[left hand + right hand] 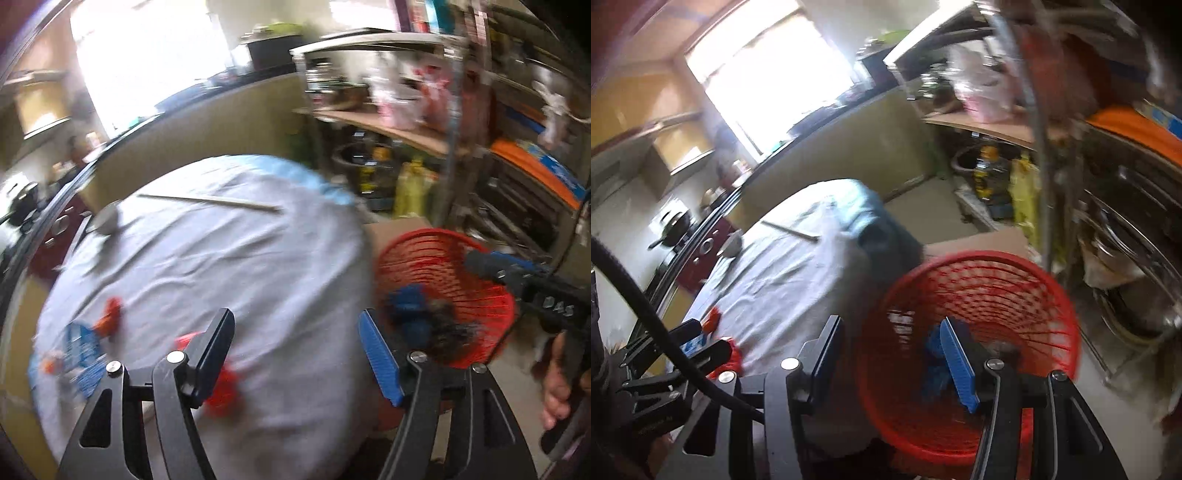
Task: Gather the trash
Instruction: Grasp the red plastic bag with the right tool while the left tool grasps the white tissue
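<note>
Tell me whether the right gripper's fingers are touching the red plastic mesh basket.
Cannot tell. In the right wrist view the right gripper hangs open over the basket, its blue pad overlapping the inside, but blur hides any gap or contact.

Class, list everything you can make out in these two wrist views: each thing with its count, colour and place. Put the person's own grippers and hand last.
table cloth: one, white, covering the table.
basket: one, red mesh, on the floor beside the table; blue and dark trash inside.
red scraps: several, red-orange, on the cloth's near left part.
blue packet: one, blue and white, near left edge of the cloth.
stick: one, pale, far side of the cloth.
cardboard: one, brown, behind the basket.
left gripper: open, empty, over the table edge.
right gripper: open, empty, over the basket.
hand: one, at the right edge, gripping the handle.
</note>
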{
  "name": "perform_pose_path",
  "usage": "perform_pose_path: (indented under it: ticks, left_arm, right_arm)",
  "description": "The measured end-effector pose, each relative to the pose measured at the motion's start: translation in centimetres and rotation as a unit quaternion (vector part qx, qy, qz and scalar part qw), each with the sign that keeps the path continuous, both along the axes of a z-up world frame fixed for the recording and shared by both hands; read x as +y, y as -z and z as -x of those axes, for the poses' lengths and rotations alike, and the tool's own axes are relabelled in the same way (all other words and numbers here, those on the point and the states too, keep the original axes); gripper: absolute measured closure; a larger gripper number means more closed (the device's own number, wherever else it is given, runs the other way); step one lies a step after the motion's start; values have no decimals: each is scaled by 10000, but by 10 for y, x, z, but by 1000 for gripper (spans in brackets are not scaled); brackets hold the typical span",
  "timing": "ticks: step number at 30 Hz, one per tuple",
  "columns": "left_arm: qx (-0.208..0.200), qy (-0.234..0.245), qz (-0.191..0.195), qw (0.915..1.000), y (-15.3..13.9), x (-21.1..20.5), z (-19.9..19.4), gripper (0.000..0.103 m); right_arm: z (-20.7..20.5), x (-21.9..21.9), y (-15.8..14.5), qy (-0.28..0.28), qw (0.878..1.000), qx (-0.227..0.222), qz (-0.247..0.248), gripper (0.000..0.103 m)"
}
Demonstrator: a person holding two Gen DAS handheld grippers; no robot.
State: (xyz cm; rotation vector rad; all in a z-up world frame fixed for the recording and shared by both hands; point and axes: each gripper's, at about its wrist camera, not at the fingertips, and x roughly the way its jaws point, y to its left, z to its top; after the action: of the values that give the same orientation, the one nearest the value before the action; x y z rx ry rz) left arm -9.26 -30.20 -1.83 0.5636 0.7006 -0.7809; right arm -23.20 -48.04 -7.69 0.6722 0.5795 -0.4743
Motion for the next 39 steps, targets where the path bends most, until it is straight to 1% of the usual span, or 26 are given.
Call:
perform_pose_path:
  ticks: [5,11,18,24,39]
  left_arm:
    - [-99,-707,-3,9974,-5,53,-30,32]
    - [-177,-1255,149,9918,-10,102,-53,32]
    - [-129,-1628,306,9861,-10,135,-73,31]
    - [-91,-1843,385,9821,-6,158,-85,31]
    - [90,-2299,493,9719,5,206,-107,31]
  right_arm:
    - [-42,34,-20,-583,9981,-74,177,45]
    - [-93,87,-34,-1304,9907,-41,377,45]
    - [-132,131,-41,-1807,9825,38,454,45]
    - [-152,154,-45,-2019,9783,105,465,45]
    - [-189,200,-40,-2430,9678,330,565,45]
